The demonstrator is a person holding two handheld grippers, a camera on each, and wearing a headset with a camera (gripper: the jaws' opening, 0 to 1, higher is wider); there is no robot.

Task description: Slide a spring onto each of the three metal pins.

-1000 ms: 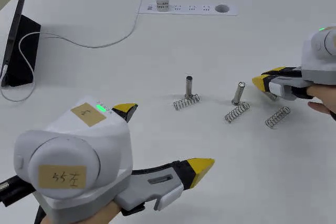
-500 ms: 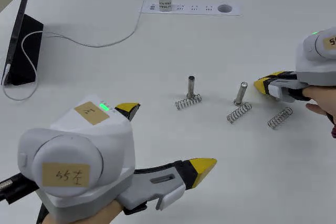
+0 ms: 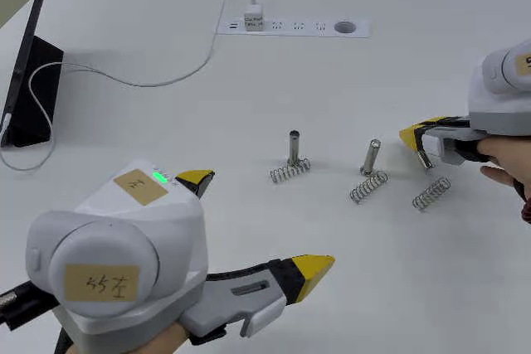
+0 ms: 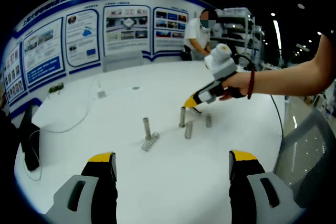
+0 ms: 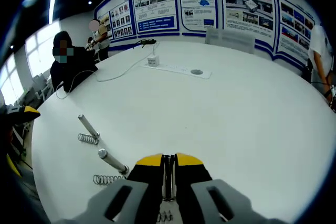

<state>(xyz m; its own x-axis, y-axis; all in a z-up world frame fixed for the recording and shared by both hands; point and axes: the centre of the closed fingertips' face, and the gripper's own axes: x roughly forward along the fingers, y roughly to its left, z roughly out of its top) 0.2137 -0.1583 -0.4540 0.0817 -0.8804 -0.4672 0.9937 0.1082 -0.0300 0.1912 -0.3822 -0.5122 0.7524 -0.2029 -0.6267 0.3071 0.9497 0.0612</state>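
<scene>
Two metal pins stand upright on the white table, one (image 3: 294,147) at the centre and one (image 3: 372,157) to its right. A spring lies at the foot of each: left spring (image 3: 289,171), middle spring (image 3: 368,186). A third spring (image 3: 431,193) lies further right. My right gripper (image 3: 415,137) hovers just above that spring, shut on a third pin (image 3: 425,159); the pin (image 5: 168,179) shows as a thin rod between the shut jaws. My left gripper (image 3: 255,221) is open and holds nothing, near the table's front. In the left gripper view the pins (image 4: 147,128) are ahead of it.
A white power strip (image 3: 290,26) with a plugged charger (image 3: 252,16) lies at the back; its cable (image 3: 166,80) runs to a black device (image 3: 29,80) at the left edge. A person's hand (image 3: 506,159) holds the right gripper. People stand beyond the table.
The head camera has shifted a little, so the whole scene sits lower. The right gripper still holds its pin beside the right spring. The left gripper has barely moved.
</scene>
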